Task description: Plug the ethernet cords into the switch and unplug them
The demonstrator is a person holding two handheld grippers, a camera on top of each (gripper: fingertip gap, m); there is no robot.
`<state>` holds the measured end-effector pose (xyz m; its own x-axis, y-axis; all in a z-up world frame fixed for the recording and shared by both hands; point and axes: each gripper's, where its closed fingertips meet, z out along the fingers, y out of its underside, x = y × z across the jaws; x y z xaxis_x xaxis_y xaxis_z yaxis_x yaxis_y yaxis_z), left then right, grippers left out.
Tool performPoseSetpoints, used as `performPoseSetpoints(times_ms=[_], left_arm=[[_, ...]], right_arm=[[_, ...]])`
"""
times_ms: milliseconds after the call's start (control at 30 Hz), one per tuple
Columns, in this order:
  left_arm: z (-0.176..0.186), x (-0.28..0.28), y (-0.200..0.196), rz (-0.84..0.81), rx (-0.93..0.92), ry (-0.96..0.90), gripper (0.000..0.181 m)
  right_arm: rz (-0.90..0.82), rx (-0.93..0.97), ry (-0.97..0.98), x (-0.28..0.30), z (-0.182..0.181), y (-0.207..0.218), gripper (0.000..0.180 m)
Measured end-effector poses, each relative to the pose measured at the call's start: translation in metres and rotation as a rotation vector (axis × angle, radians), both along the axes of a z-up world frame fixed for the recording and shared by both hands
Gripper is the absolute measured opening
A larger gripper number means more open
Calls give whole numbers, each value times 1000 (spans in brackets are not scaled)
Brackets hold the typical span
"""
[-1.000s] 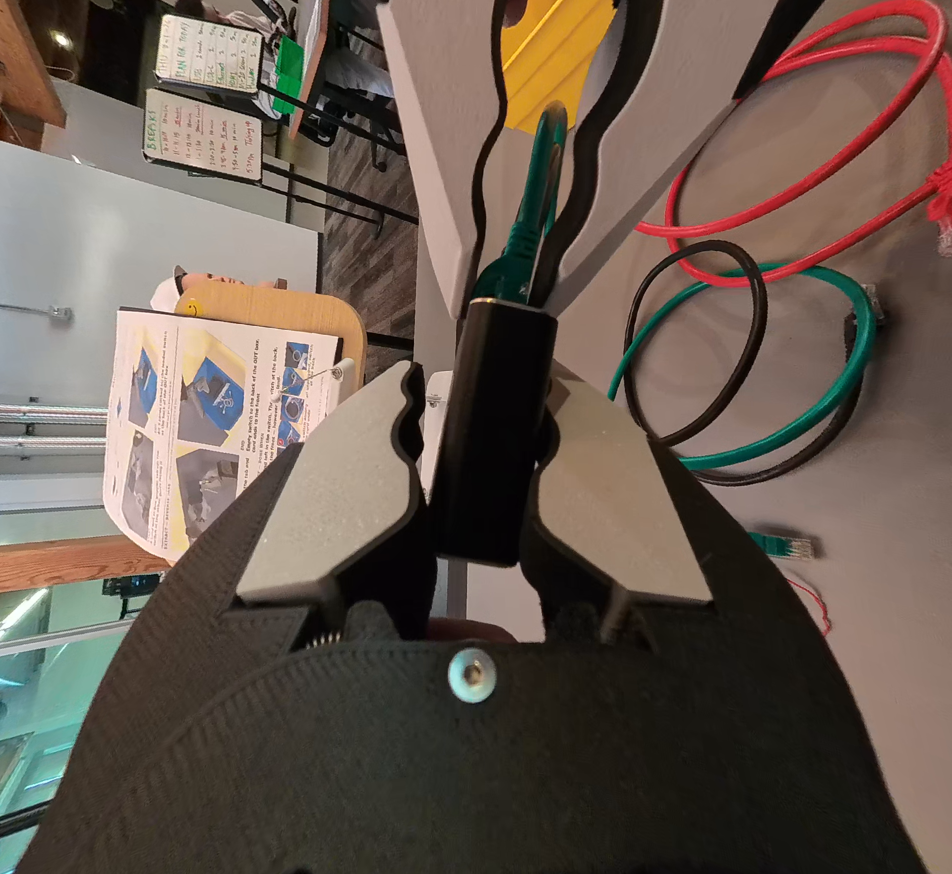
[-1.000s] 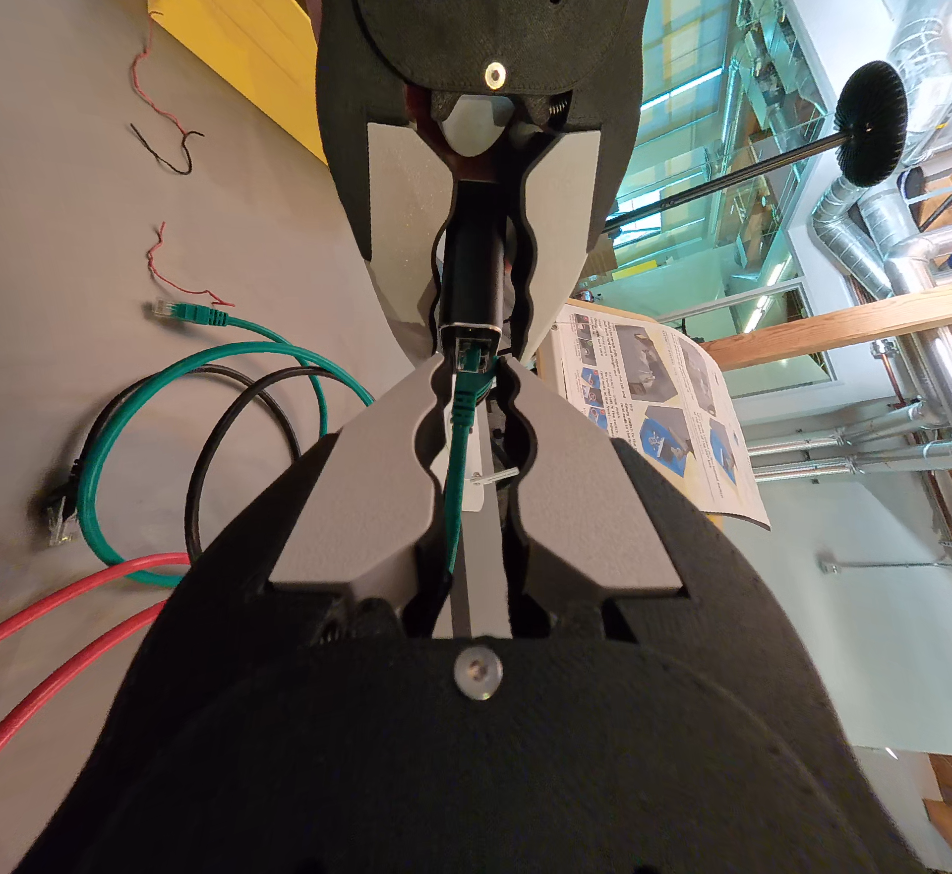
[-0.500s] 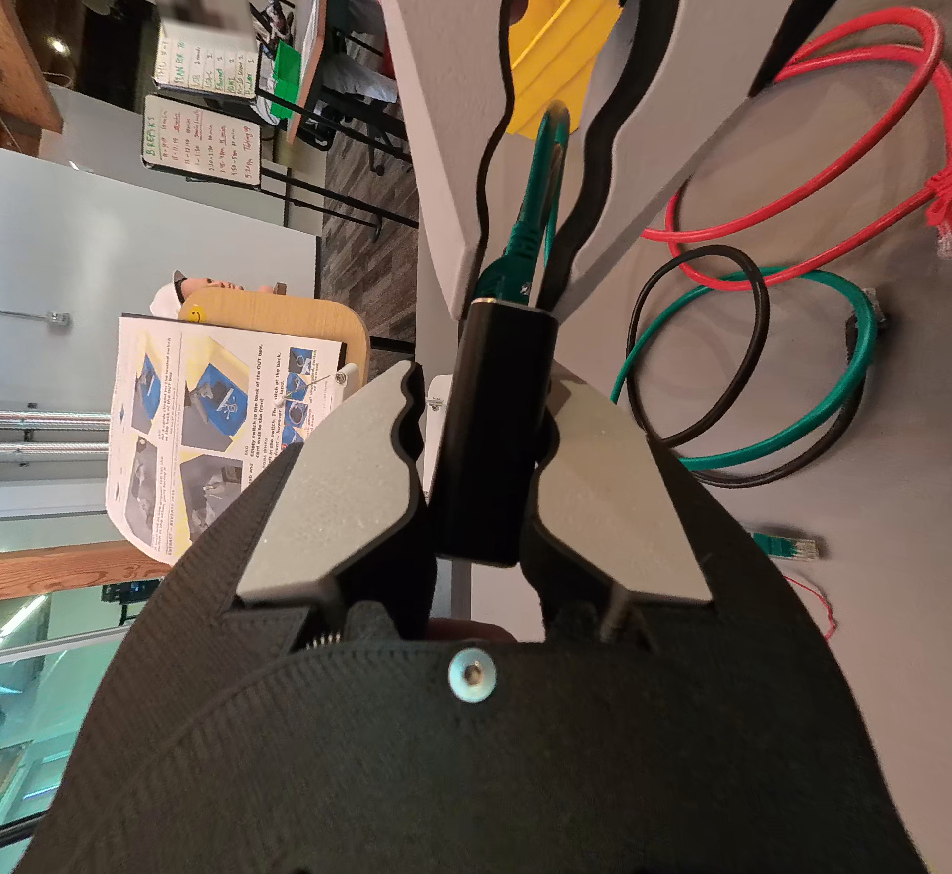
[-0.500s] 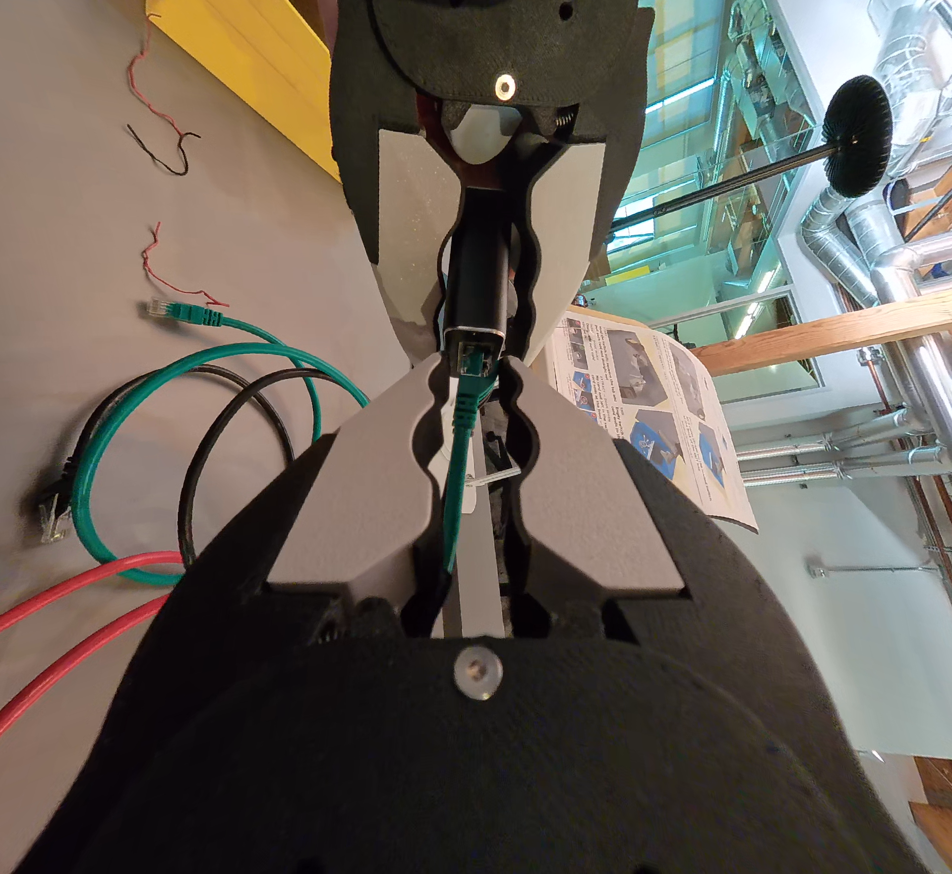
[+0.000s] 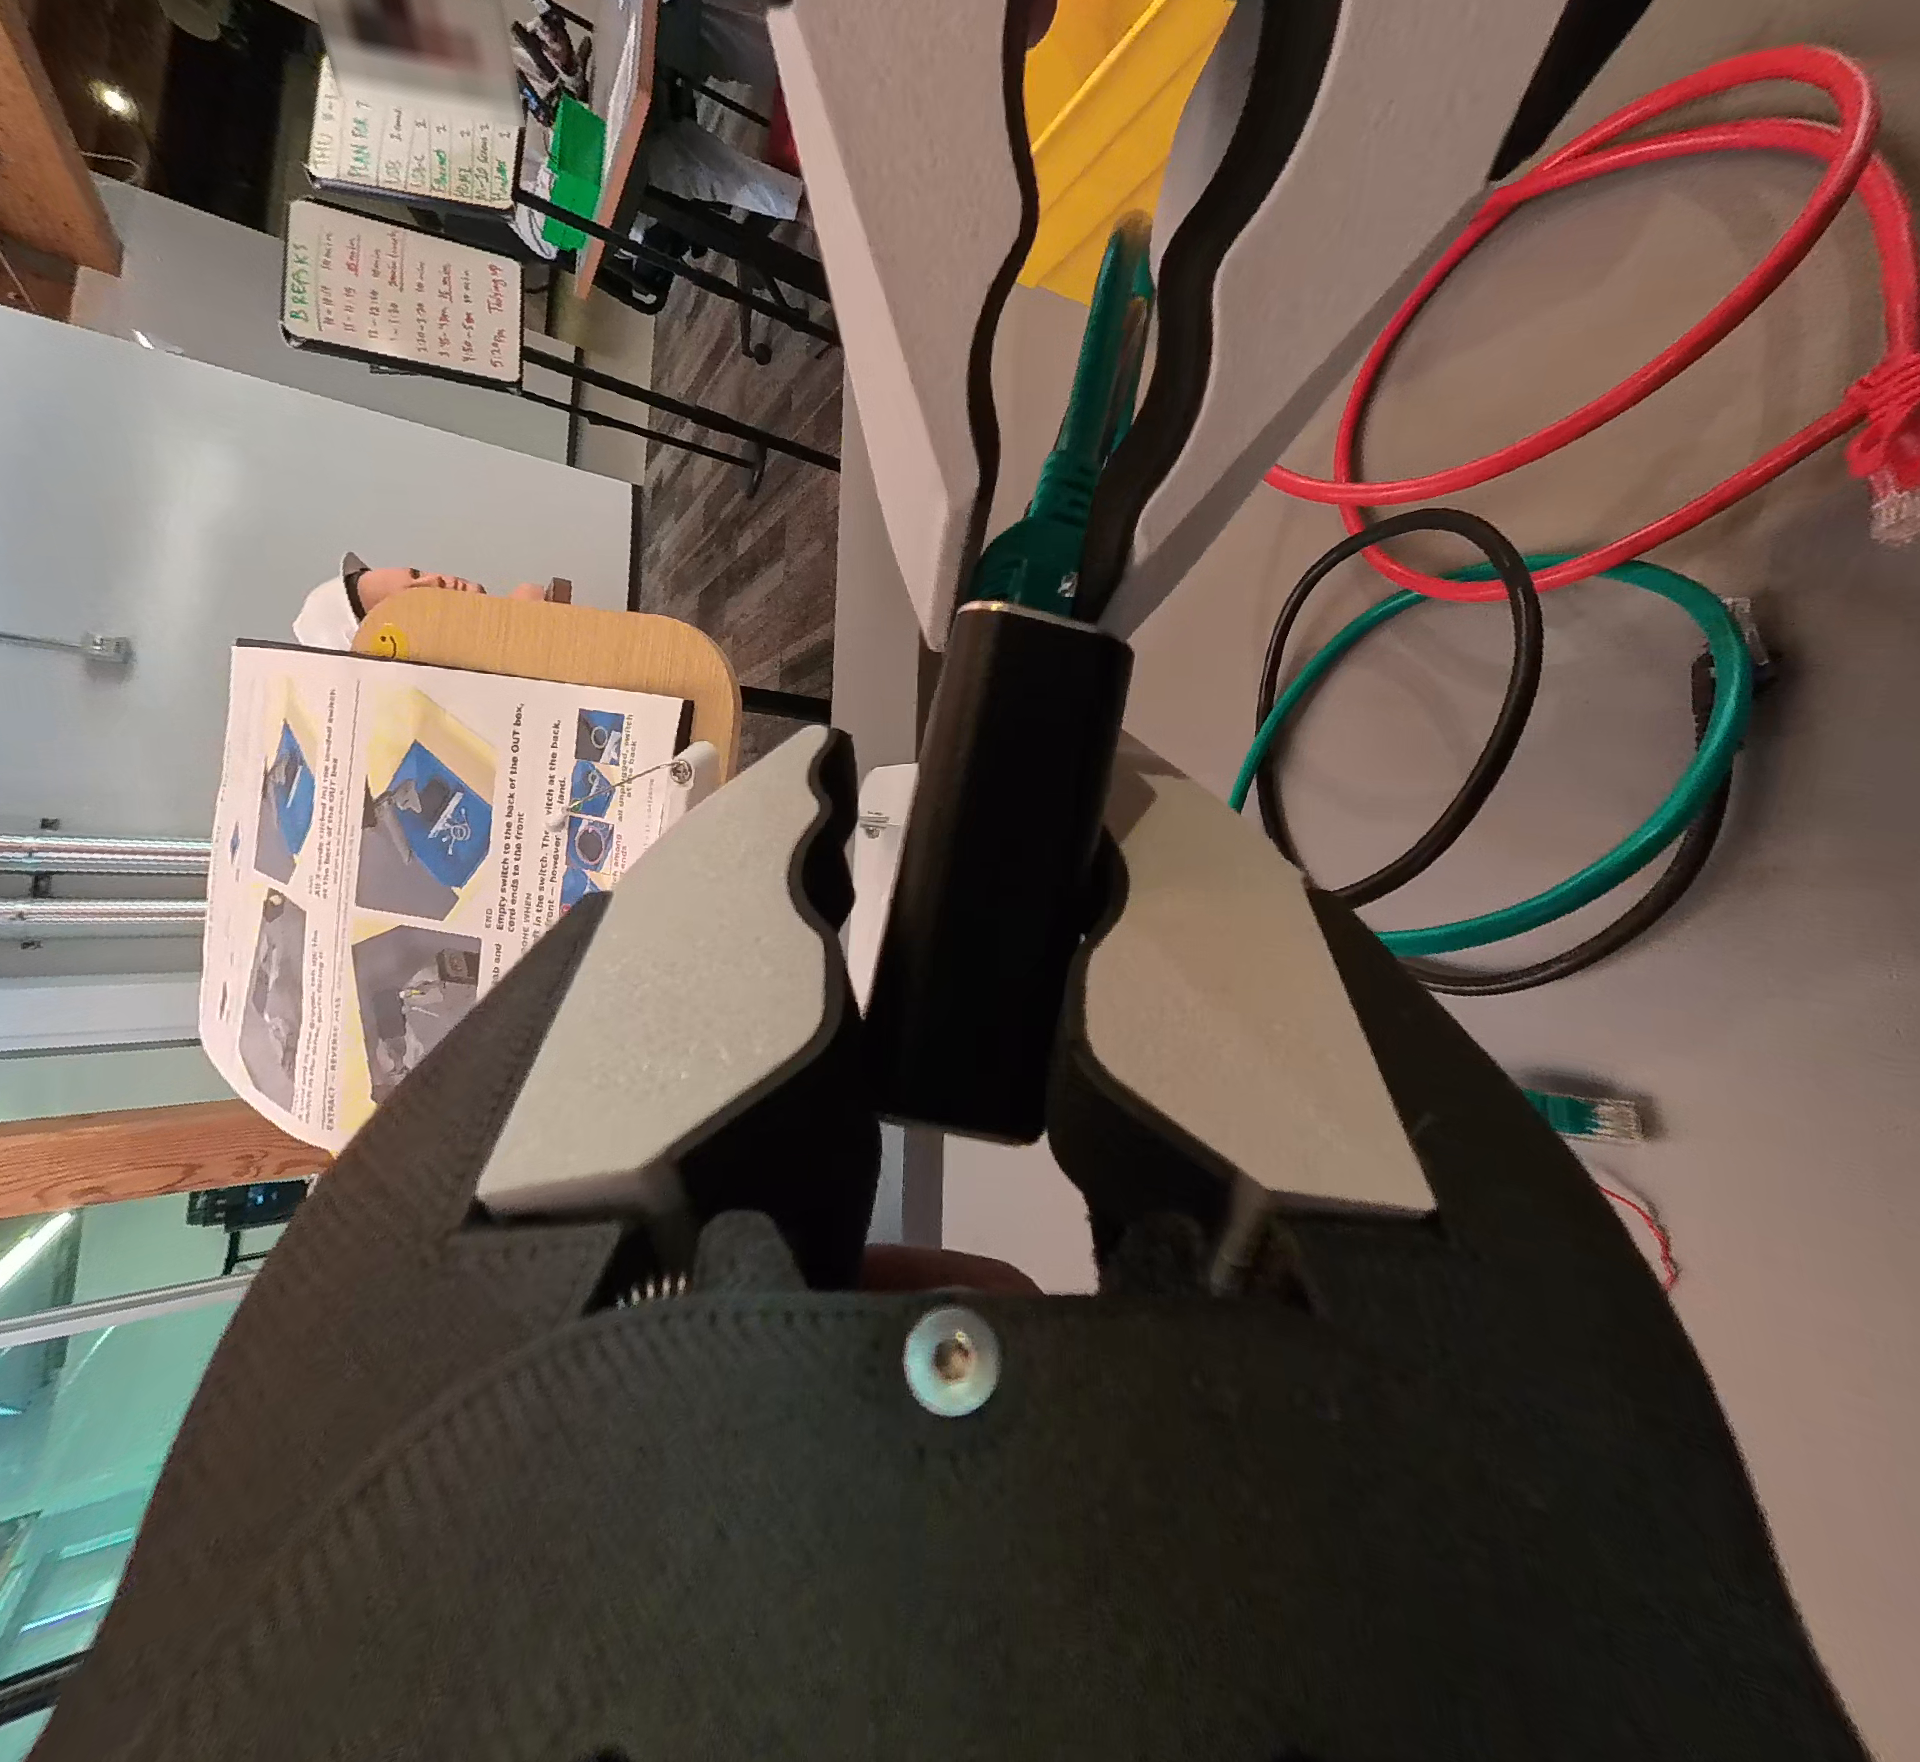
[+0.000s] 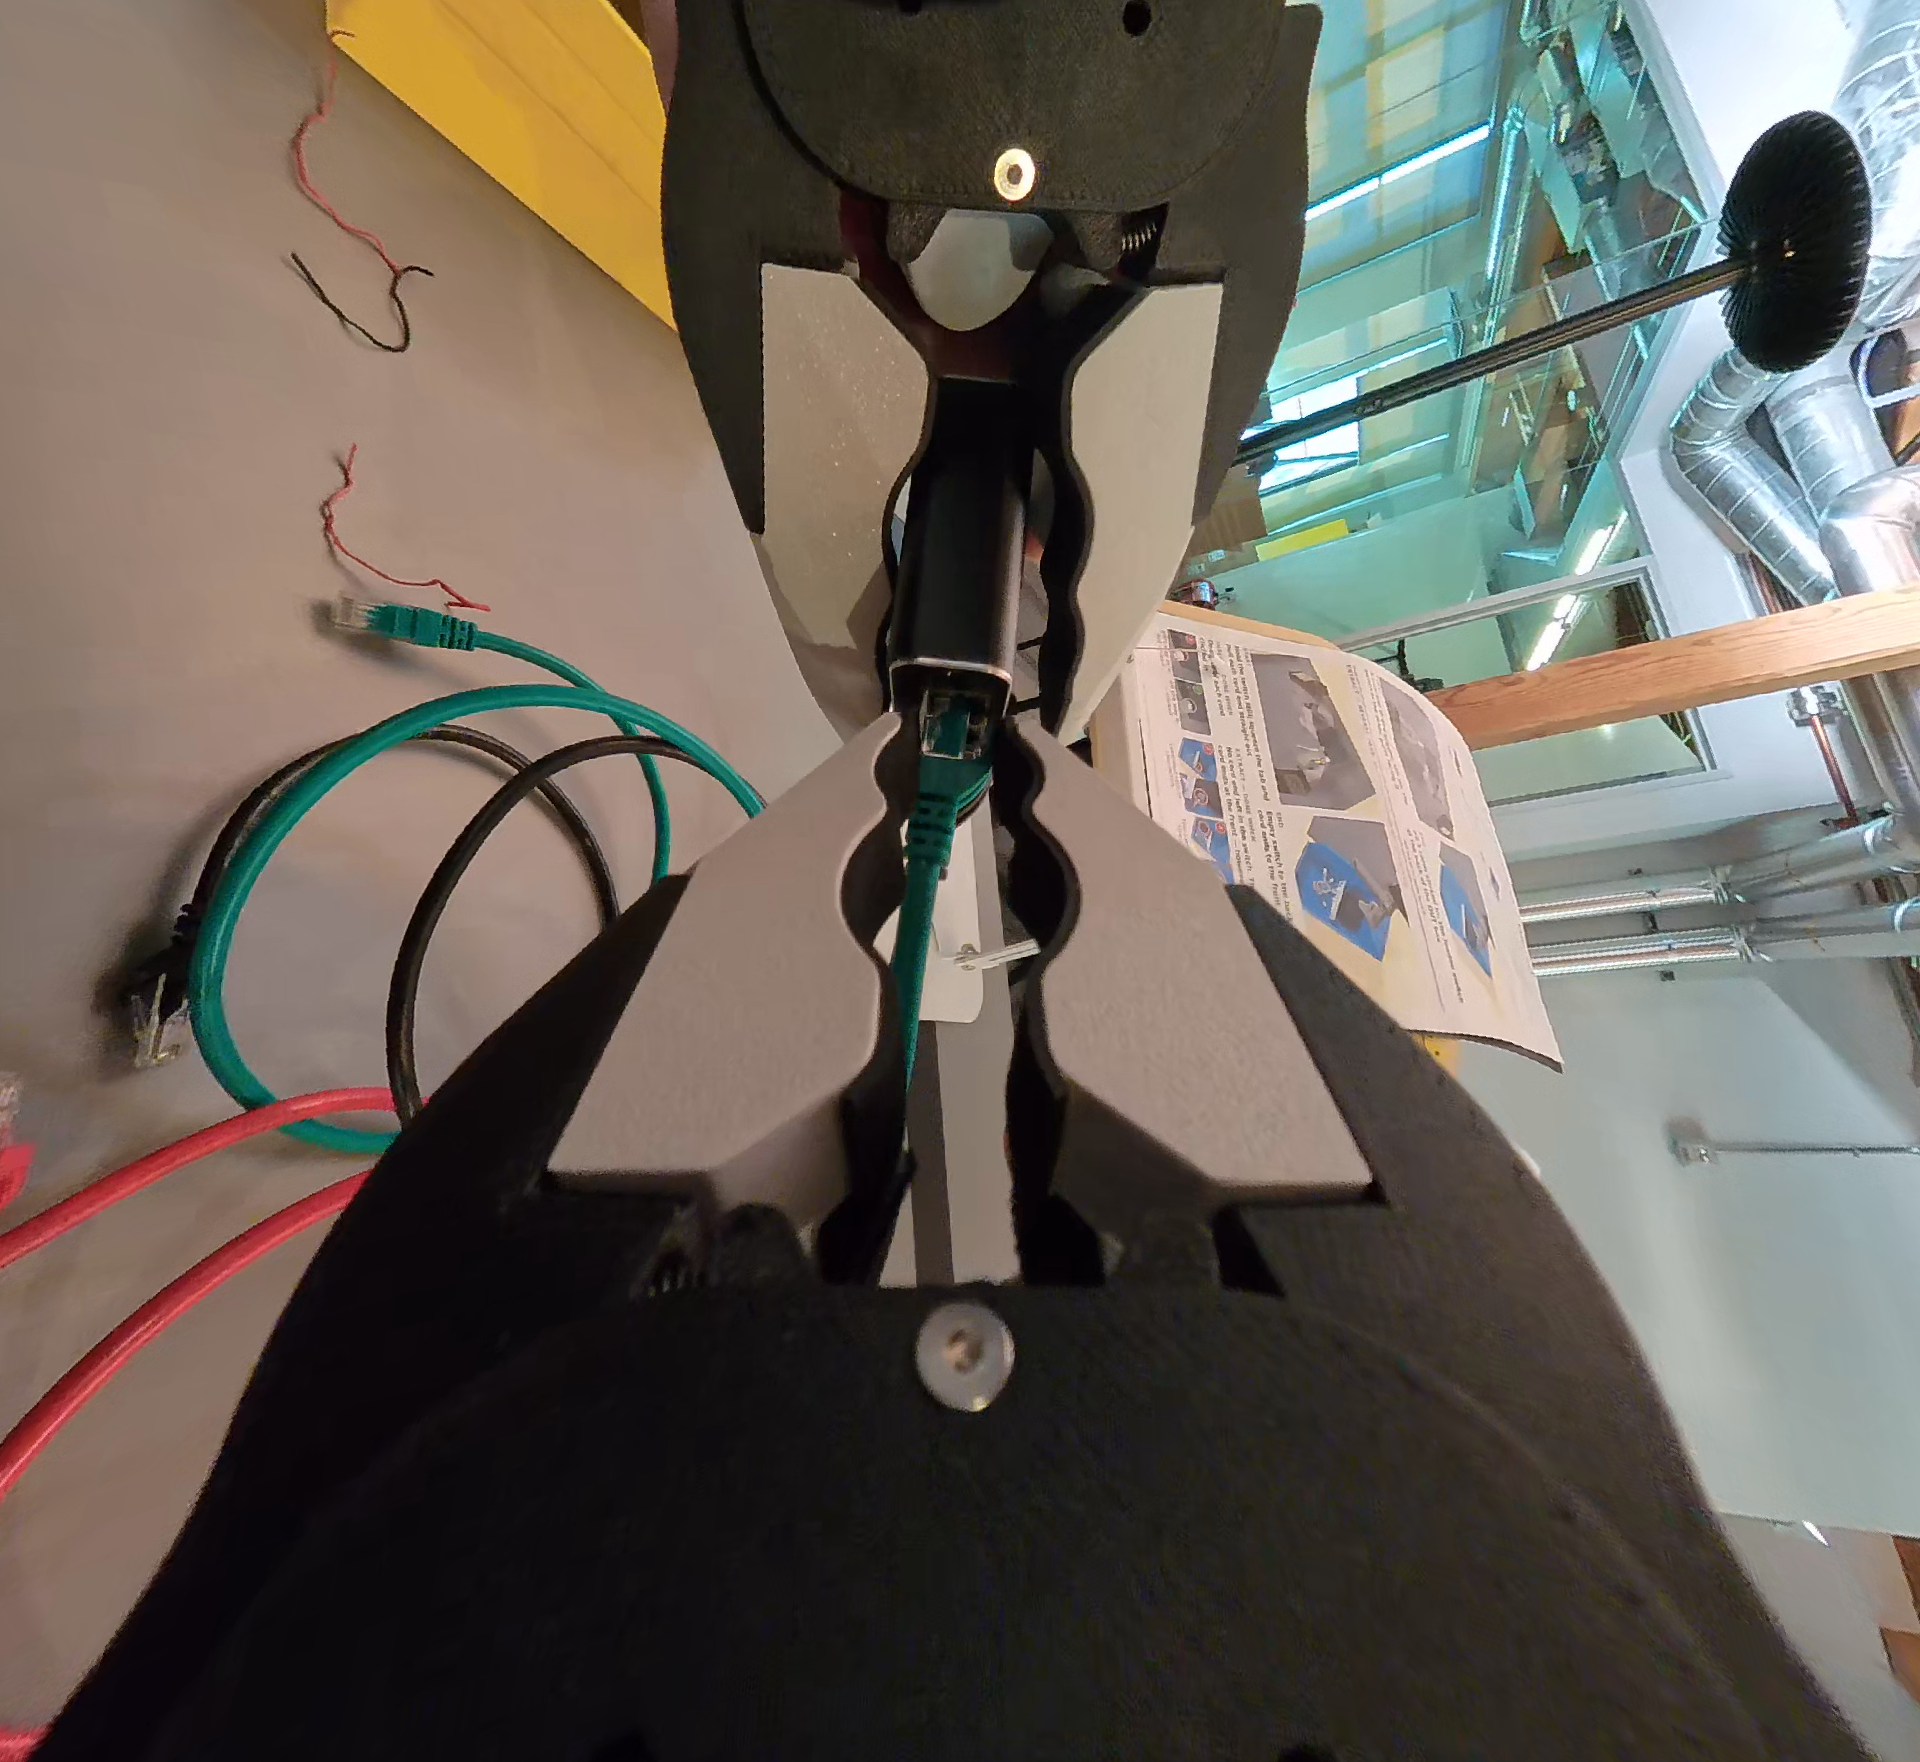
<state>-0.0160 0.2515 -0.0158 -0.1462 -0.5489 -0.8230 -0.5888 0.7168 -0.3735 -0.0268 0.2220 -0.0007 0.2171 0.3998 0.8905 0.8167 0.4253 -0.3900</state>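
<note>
Black switch [image 5: 997, 871] sits clamped between the fingers of the left gripper [image 5: 971, 839], raised off the grey tabletop [image 5: 1766, 881]. A green cord [image 5: 1081, 465] is seated in its far end. Red cord [image 5: 1600, 299] and black cord [image 5: 1403, 704] lie coiled at right.

Right wrist view: the right gripper [image 6: 956, 777] fingers stand narrow around the green cord just behind its plug; firm contact cannot be confirmed. The switch lies directly beyond, held by the left gripper. A yellow bin [image 6: 499, 50] stands far left.

Red cord [image 6: 156, 1182] runs off frame; whiteboard [image 5: 416, 29] top blurred.
</note>
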Motion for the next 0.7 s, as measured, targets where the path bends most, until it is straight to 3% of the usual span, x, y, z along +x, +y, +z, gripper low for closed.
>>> performPoseSetpoints(times_ms=[700], left_arm=[[2,3,1,11,-67,-23,39]], right_arm=[[9,-47,62,4,5,-1,13]])
